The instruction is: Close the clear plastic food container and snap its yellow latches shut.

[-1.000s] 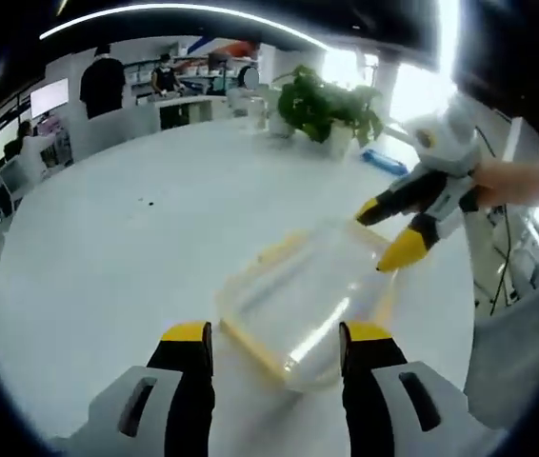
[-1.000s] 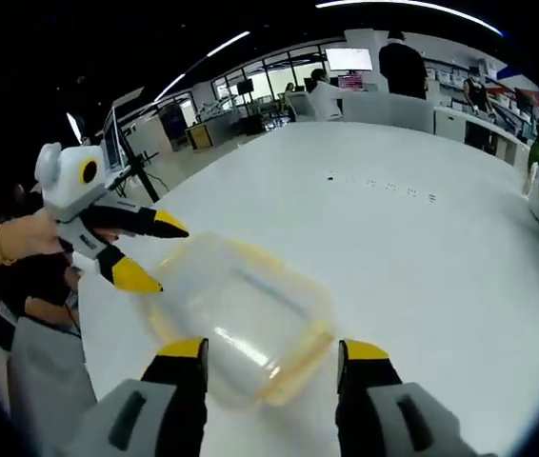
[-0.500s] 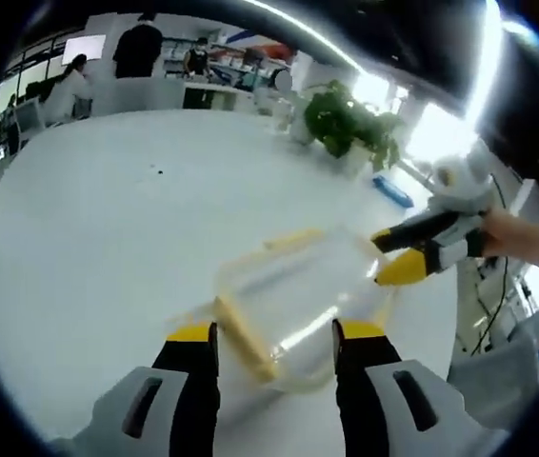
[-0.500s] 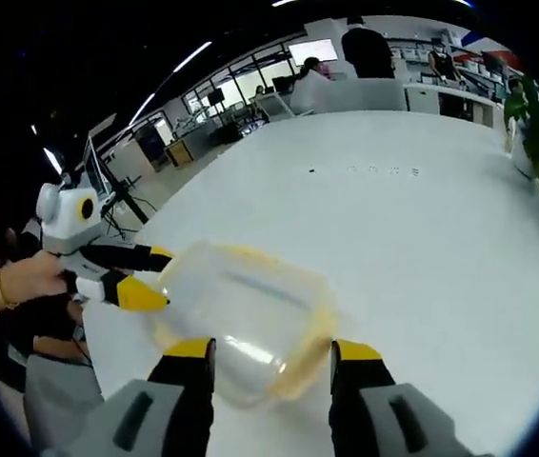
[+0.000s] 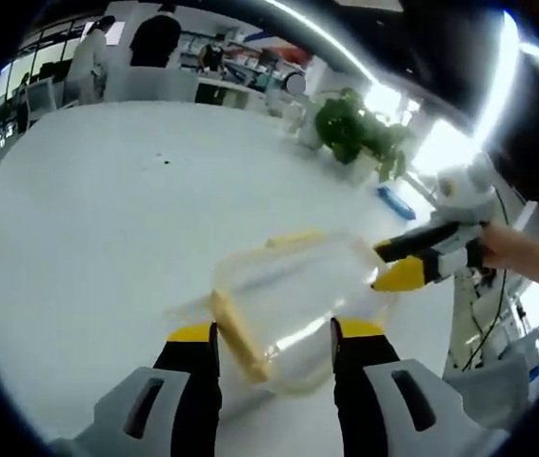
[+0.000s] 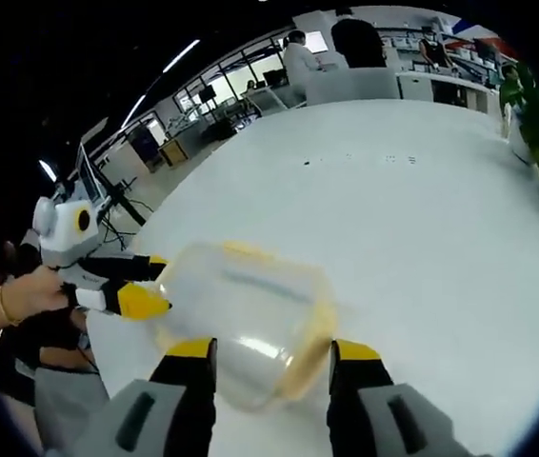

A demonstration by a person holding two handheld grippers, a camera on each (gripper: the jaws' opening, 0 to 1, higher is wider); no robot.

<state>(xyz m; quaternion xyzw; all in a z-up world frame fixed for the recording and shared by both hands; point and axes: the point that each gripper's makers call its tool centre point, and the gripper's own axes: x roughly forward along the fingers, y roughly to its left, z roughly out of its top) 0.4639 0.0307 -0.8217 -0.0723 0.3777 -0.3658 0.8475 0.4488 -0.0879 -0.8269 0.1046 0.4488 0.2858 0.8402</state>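
Observation:
A clear plastic container (image 5: 293,290) with its lid on lies on the white table (image 5: 89,209). One long yellow latch (image 5: 236,333) runs along its near left side and another yellow latch (image 5: 293,238) along the far edge. My left gripper (image 5: 276,333) is open, its jaws standing either side of the container's near end. My right gripper (image 5: 389,267) comes in from the right, open, its tips at the opposite end. In the right gripper view the container (image 6: 241,309) sits just ahead of my right gripper (image 6: 271,349), and the left gripper (image 6: 160,284) reaches its left end.
A potted plant (image 5: 355,129) and a flat blue object (image 5: 391,195) stand at the table's far side. People stand by desks (image 5: 160,38) beyond it. The table's edge (image 6: 108,333) runs close to the container, with a person's hand (image 6: 22,295) just off it.
Both views have swung and tilted. Both grippers have drawn closer to the container's ends. The container lies where it was and both grippers stay open.

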